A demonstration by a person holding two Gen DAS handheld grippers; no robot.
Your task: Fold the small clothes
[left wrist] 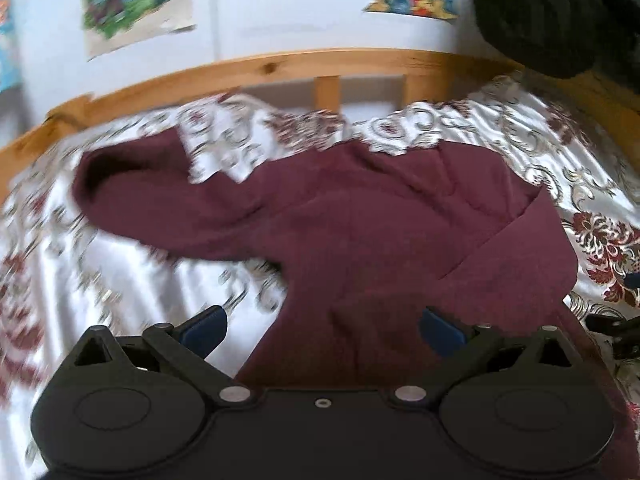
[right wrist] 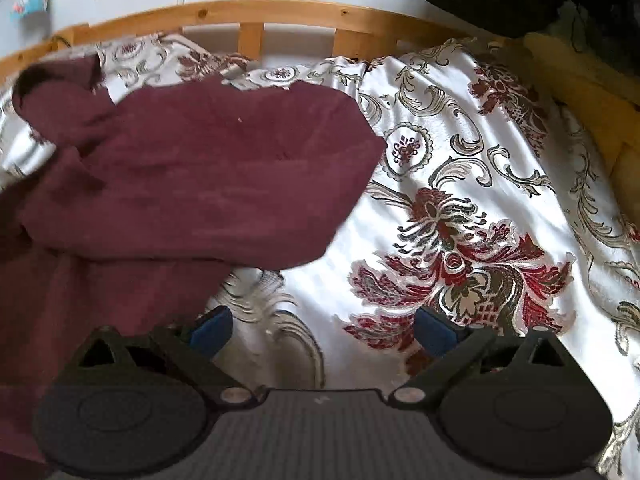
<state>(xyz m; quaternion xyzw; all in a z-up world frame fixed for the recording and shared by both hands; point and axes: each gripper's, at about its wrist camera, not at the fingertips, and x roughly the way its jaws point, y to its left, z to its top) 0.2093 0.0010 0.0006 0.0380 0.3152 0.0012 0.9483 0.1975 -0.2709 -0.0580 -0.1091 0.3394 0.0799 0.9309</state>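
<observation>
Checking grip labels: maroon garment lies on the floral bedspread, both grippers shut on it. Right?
Not quite. The garment does lie on the bedspread, but both grippers are open. The left wrist view shows the left gripper with jaws spread over the cloth; the right wrist view shows the right gripper spread over bare bedspread, gripping nothing.

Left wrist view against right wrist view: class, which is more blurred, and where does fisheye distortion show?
Left wrist view: motion blur smears the bedspread and maroon garment. Right wrist view: sharper, the floral pattern crisp. Both views: the wooden bed rail bows into an arc.
</observation>
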